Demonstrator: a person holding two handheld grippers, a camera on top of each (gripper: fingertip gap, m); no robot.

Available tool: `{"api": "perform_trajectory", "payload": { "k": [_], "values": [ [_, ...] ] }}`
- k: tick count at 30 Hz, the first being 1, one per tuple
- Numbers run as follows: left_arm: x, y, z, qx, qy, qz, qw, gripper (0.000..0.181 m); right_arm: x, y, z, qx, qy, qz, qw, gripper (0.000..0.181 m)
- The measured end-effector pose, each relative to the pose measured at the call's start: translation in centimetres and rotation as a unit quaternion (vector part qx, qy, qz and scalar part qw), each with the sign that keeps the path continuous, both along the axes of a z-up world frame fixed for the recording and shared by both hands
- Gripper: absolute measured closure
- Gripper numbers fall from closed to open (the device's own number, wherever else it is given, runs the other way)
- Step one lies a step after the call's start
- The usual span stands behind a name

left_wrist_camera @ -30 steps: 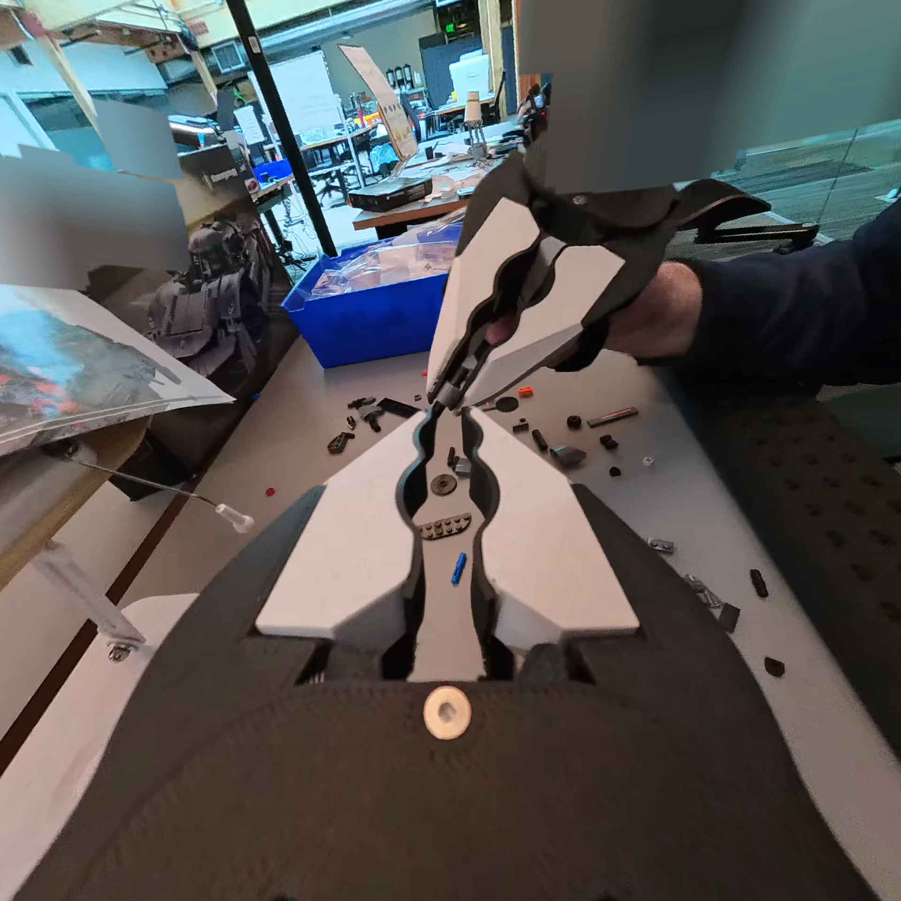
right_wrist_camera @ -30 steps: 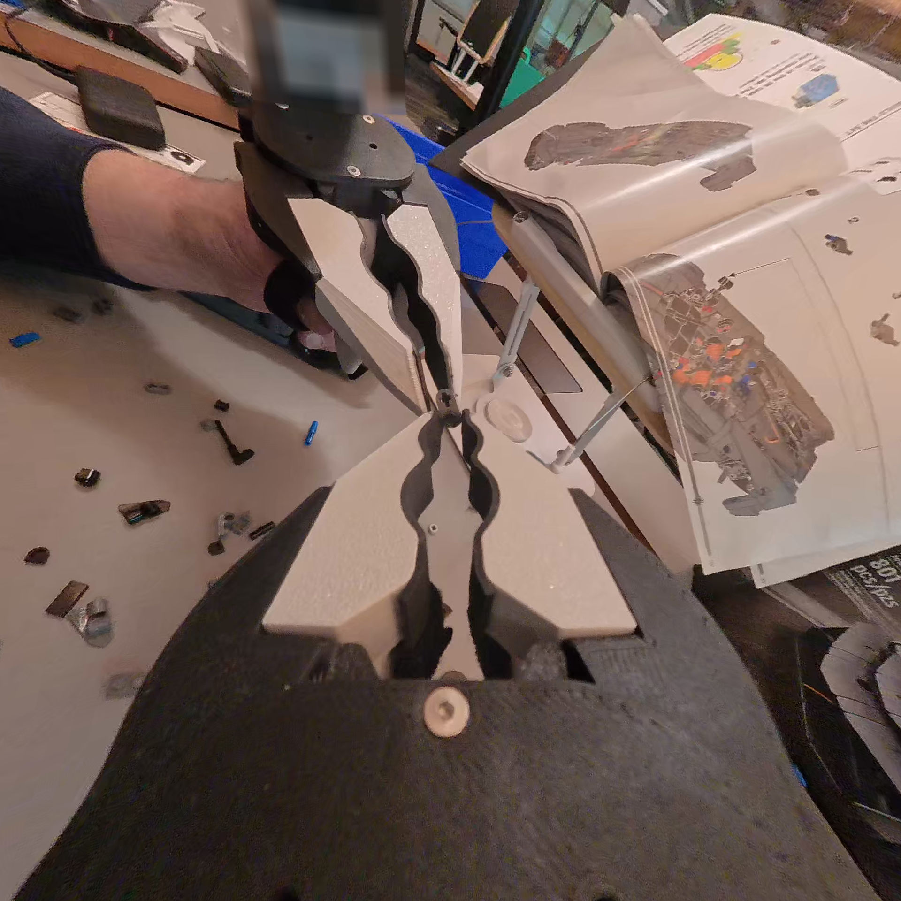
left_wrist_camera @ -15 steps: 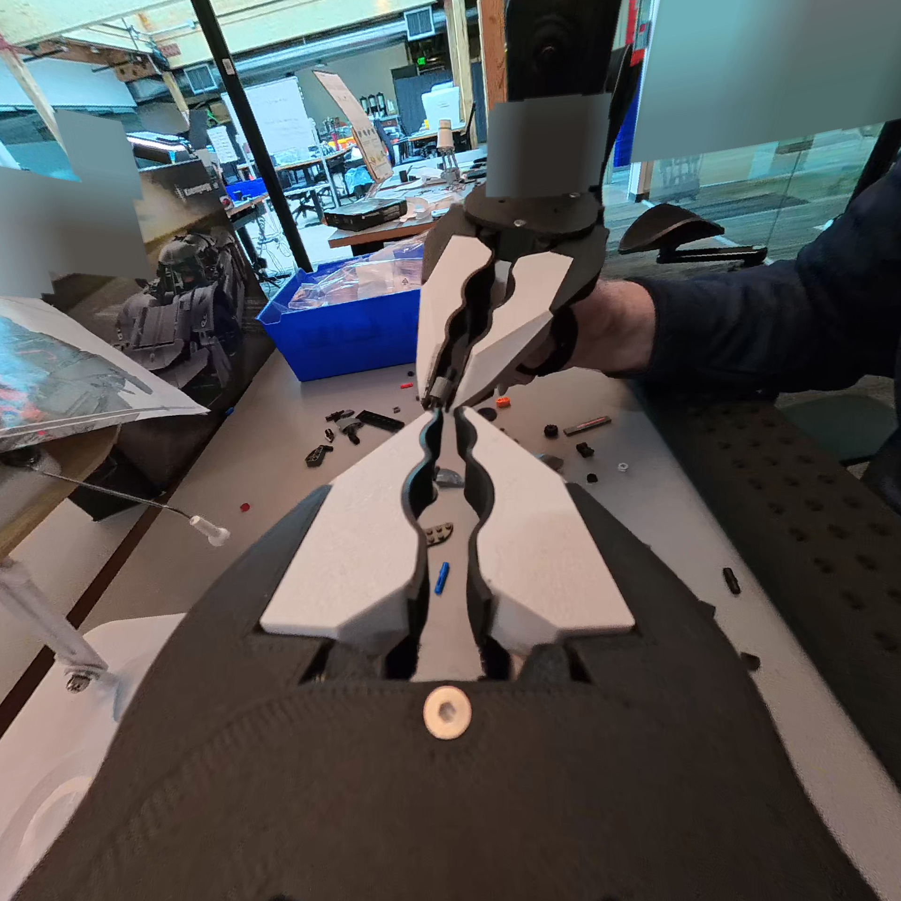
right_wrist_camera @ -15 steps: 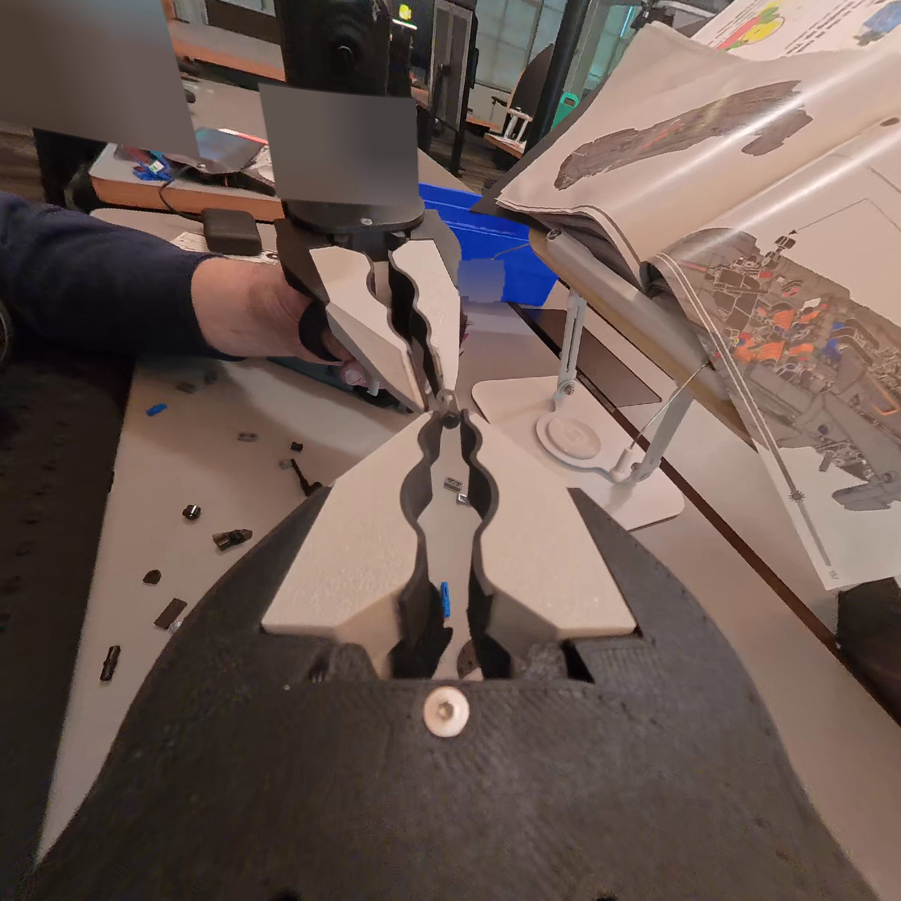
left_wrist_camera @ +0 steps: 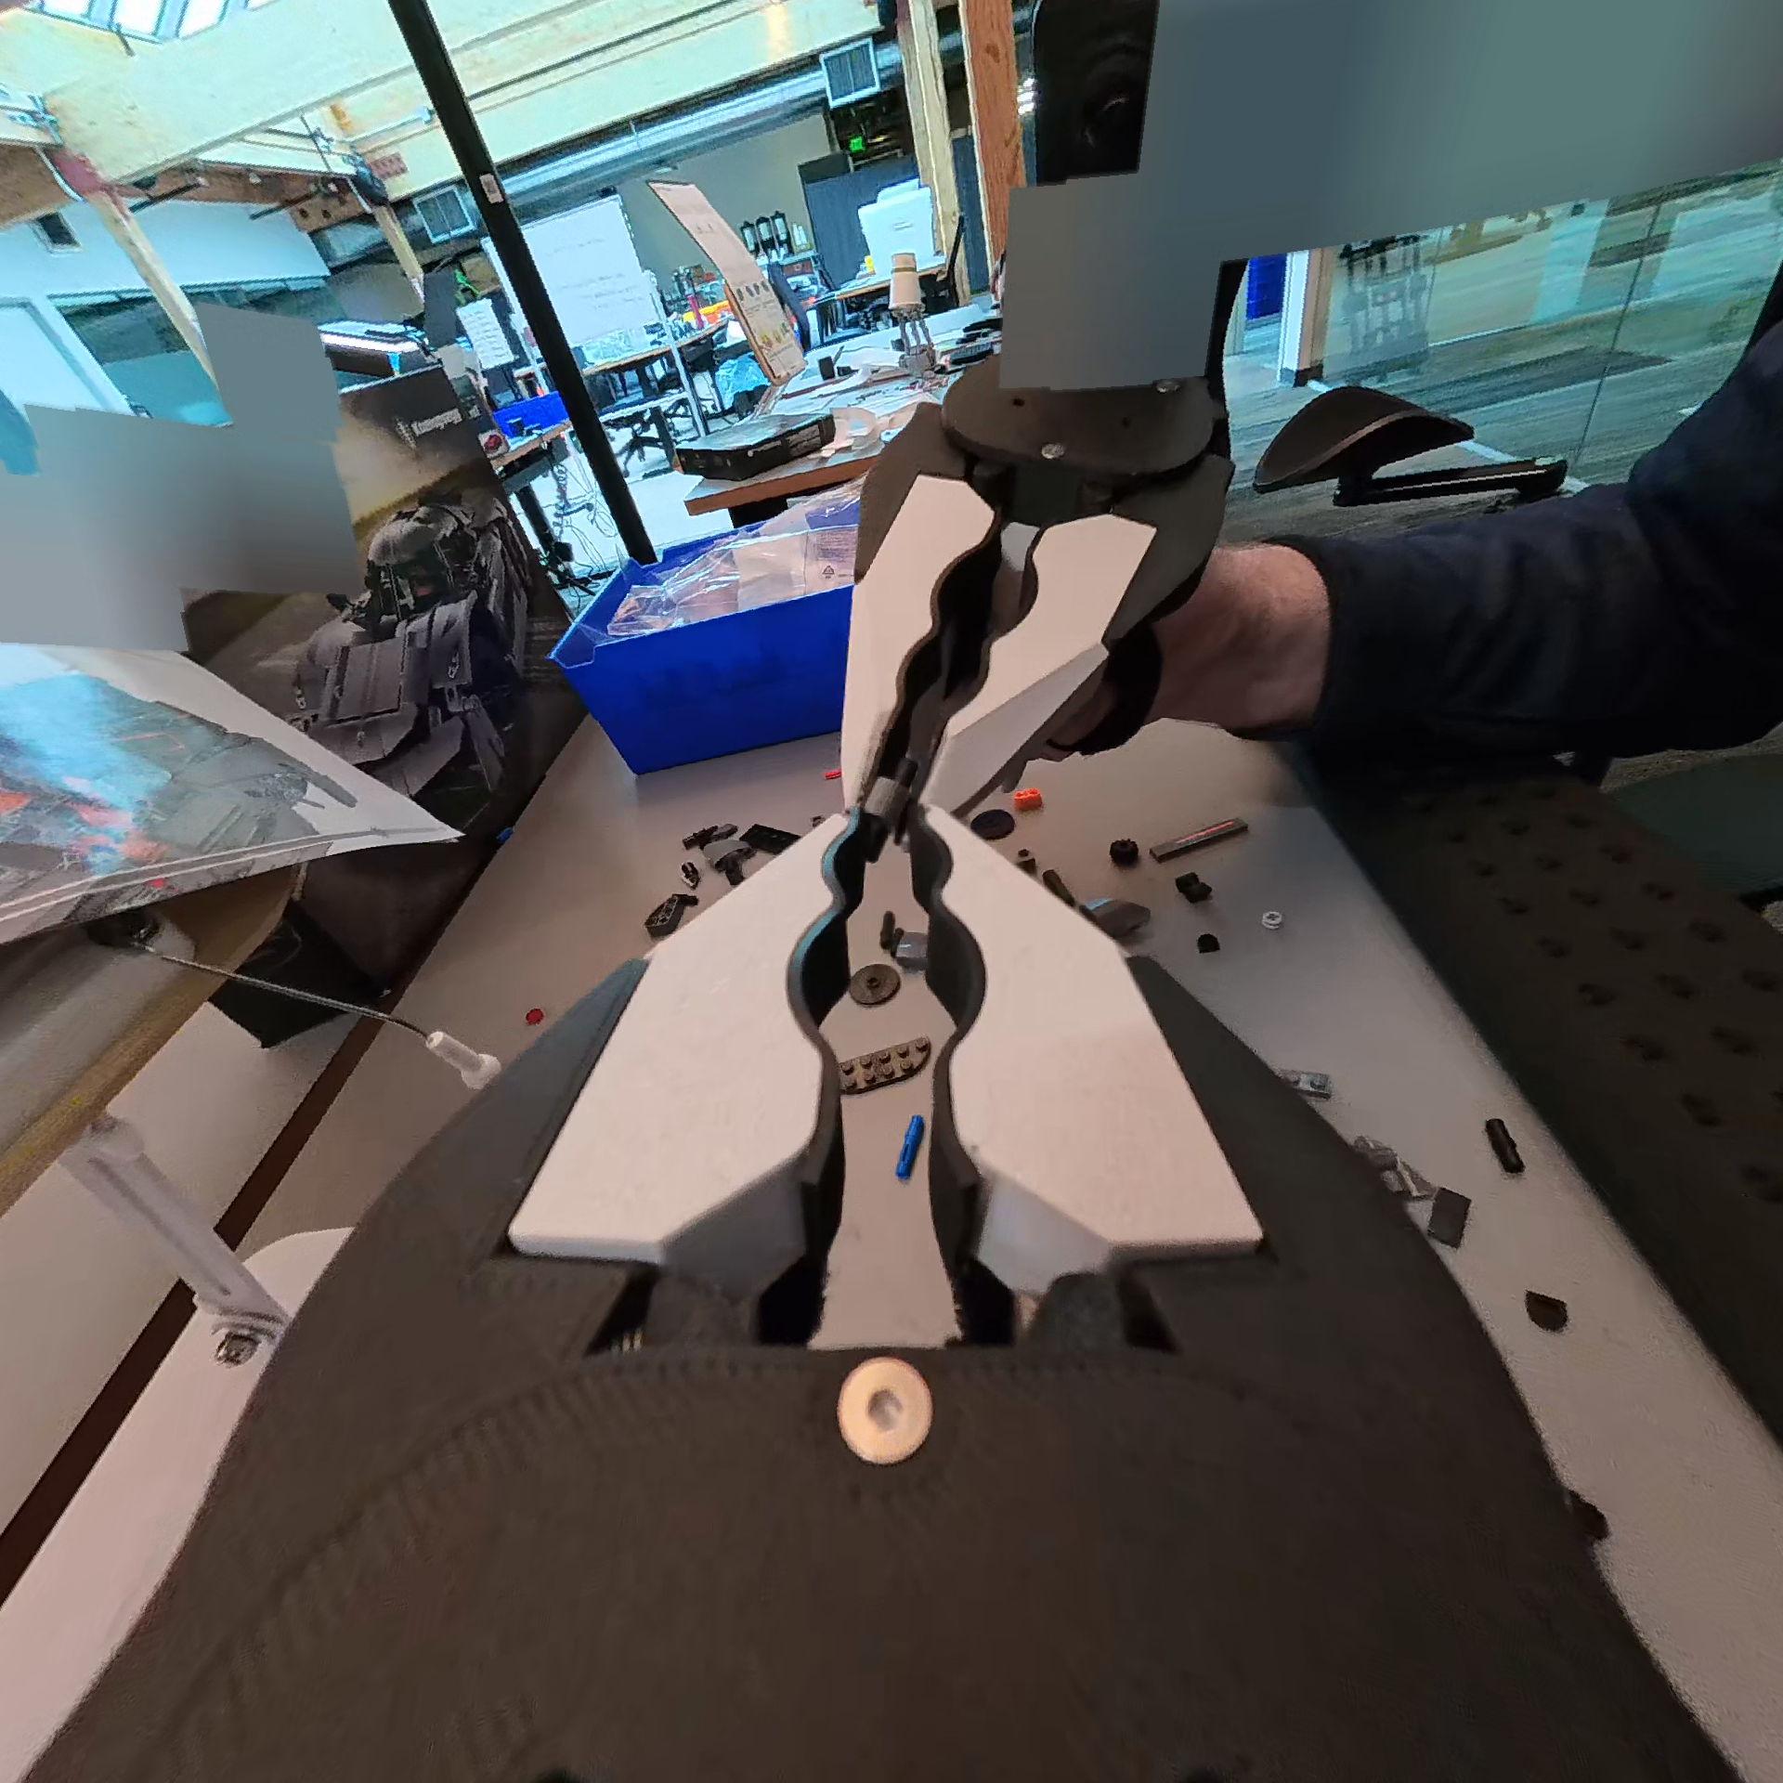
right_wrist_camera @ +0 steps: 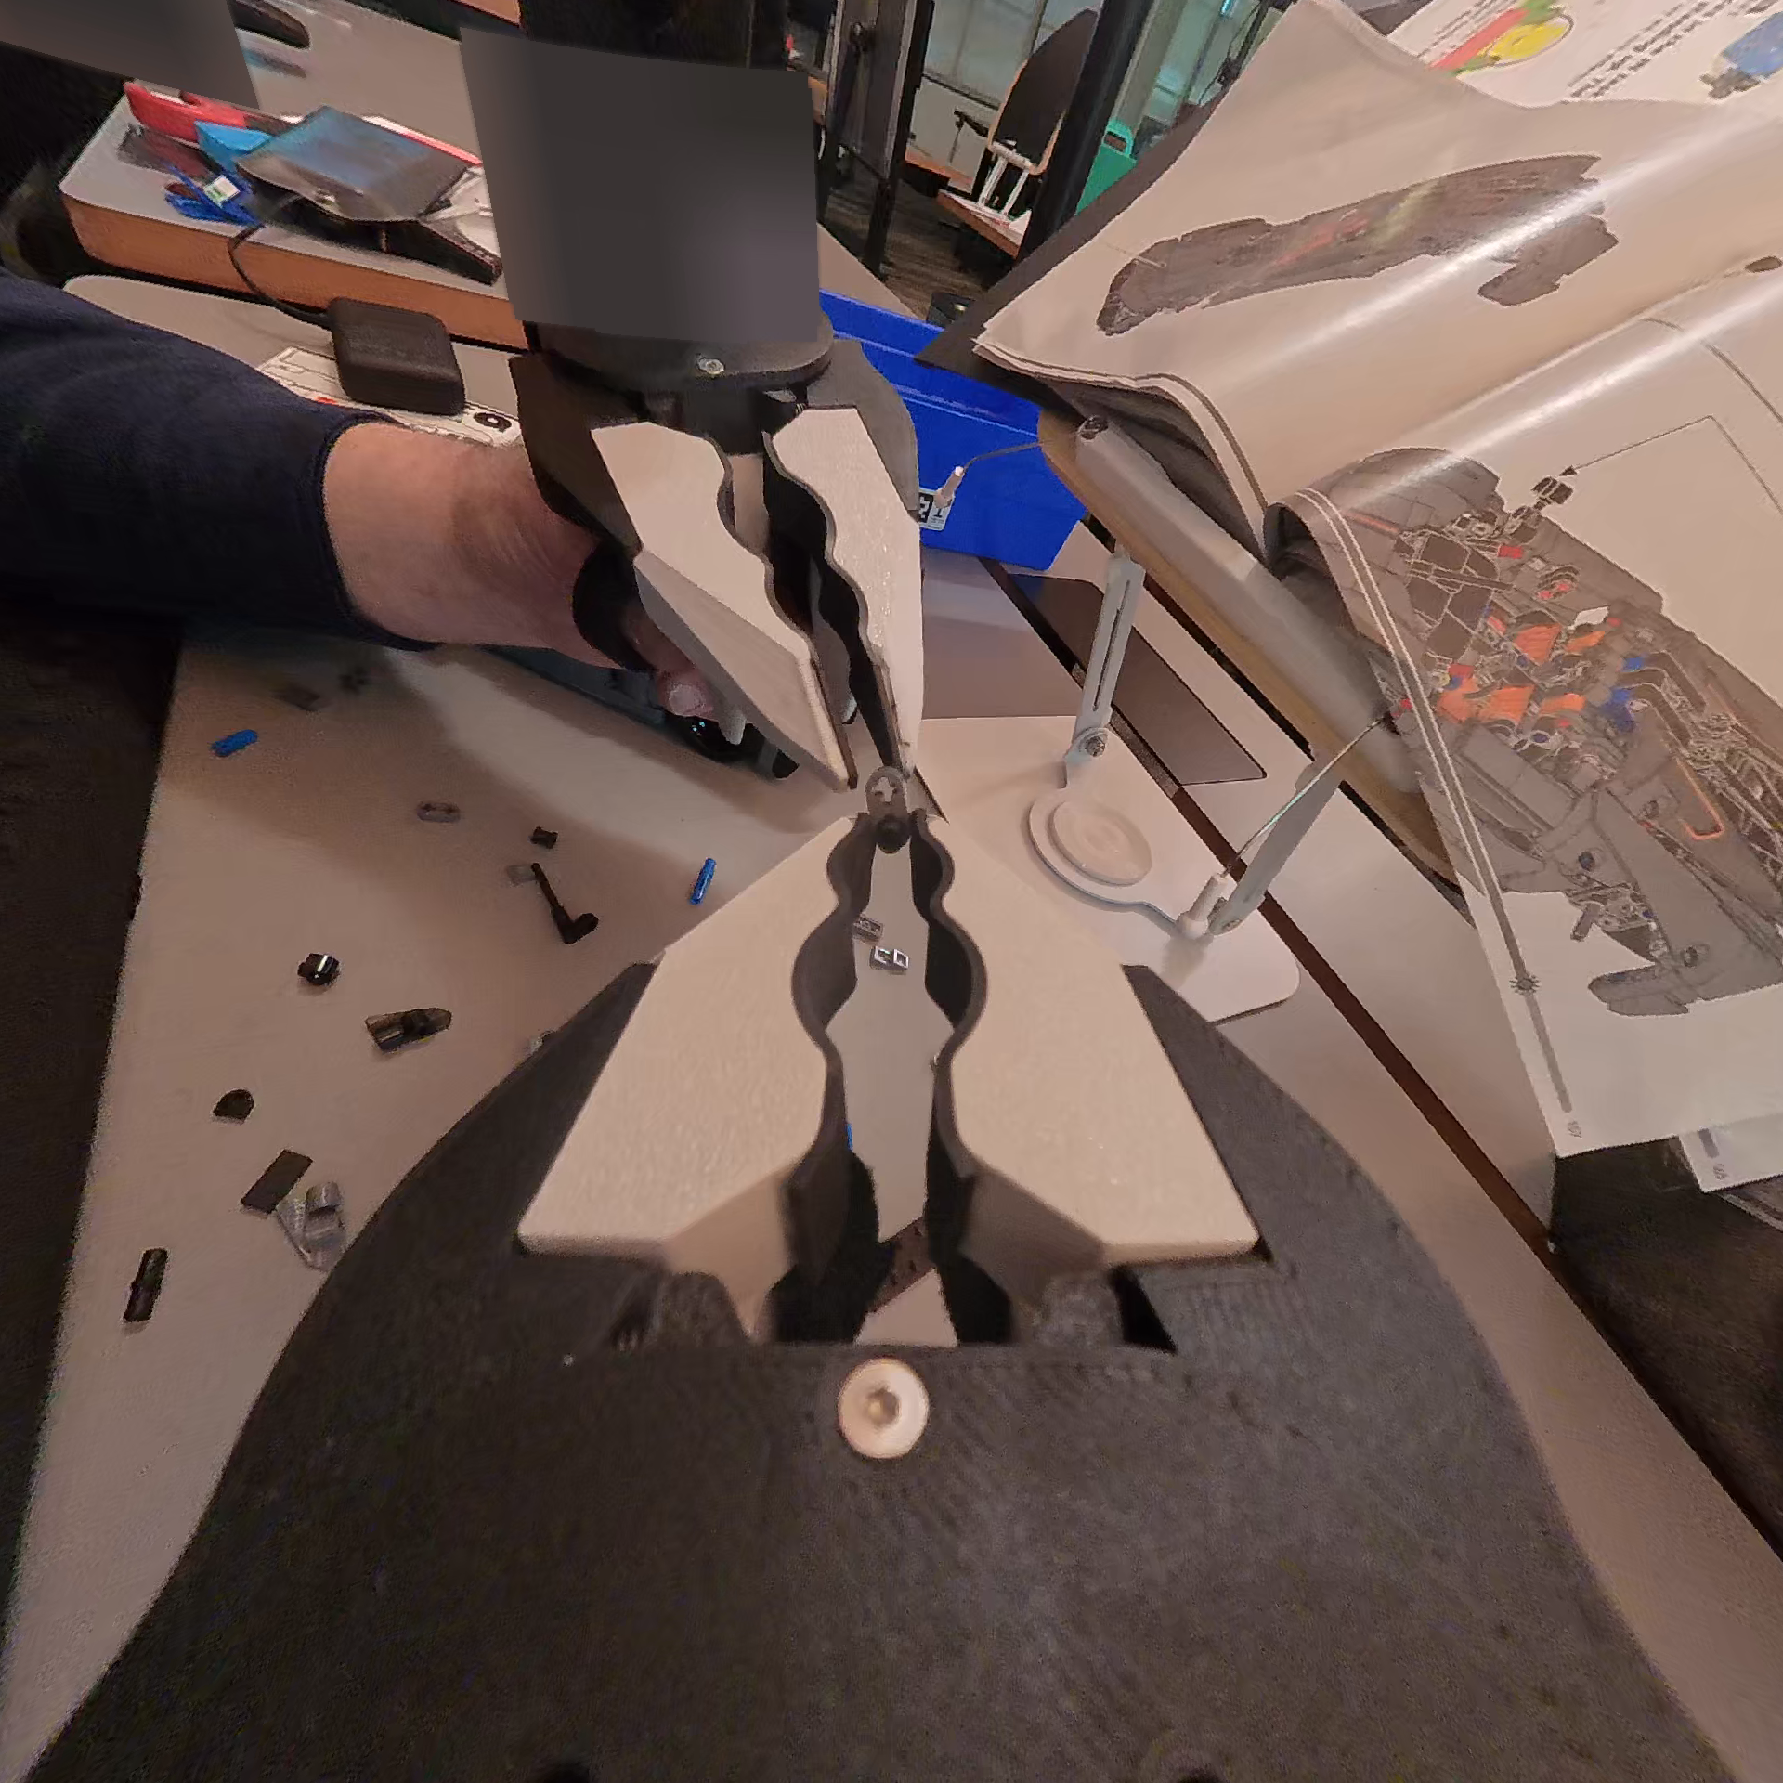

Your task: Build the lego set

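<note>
- Left wrist view: left gripper (left_wrist_camera: 880, 832) tips pinched on a small dark lego piece (left_wrist_camera: 873, 828), held above the table (left_wrist_camera: 1351, 1003).
- Right gripper (left_wrist_camera: 892, 781) comes in from ahead and above, tip to tip with it, clamped on a dark cylindrical piece (left_wrist_camera: 890, 793); the two pieces touch.
- Below the jaw gap on the table: black round piece (left_wrist_camera: 875, 985), dark studded plate (left_wrist_camera: 885, 1065), blue pin (left_wrist_camera: 908, 1146). More loose pieces scattered right.
- Blue bin (left_wrist_camera: 714, 675) with clear bags ahead-left. Bag print too small to read.
- Right wrist view: right gripper (right_wrist_camera: 888, 828) closed on the dark piece (right_wrist_camera: 889, 832); left gripper (right_wrist_camera: 876, 772) opposite grips a grey clip-shaped piece (right_wrist_camera: 886, 786).
- Open instruction booklet (right_wrist_camera: 1447, 405) on a white stand (right_wrist_camera: 1138, 849), right of the tips; its text and the page numbers are left unquoted.
- Loose pieces left of the tips, incl. second blue pin (right_wrist_camera: 703, 879).
</note>
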State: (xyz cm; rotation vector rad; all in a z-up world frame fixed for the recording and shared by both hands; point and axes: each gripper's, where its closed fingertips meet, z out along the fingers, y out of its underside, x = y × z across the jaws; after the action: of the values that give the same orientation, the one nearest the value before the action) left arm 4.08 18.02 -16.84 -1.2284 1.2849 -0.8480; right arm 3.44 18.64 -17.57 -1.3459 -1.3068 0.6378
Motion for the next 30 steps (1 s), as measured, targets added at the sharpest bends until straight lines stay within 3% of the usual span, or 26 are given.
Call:
{"api": "perform_trajectory", "payload": {
  "k": [16, 18, 30],
  "values": [
    [0.3, -0.6, -1.0, 0.015, 0.032, -0.016, 0.999, 0.177, -0.6, -0.9, -1.1, -0.067, -0.001, 0.048, 0.997, 0.176],
    [0.1, -0.3, -1.1, 0.015, 0.039, -0.007, 0.999, 0.177, -0.6, -0.5, -1.4, -0.075, -0.002, 0.040, 0.996, 0.169],
    [-2.9, 1.9, 2.2, 0.024, 0.027, 0.062, 0.997, 0.177, 1.6, 2.3, -1.3, -0.069, -0.010, -0.026, 0.997, 0.168]
  ]
}}
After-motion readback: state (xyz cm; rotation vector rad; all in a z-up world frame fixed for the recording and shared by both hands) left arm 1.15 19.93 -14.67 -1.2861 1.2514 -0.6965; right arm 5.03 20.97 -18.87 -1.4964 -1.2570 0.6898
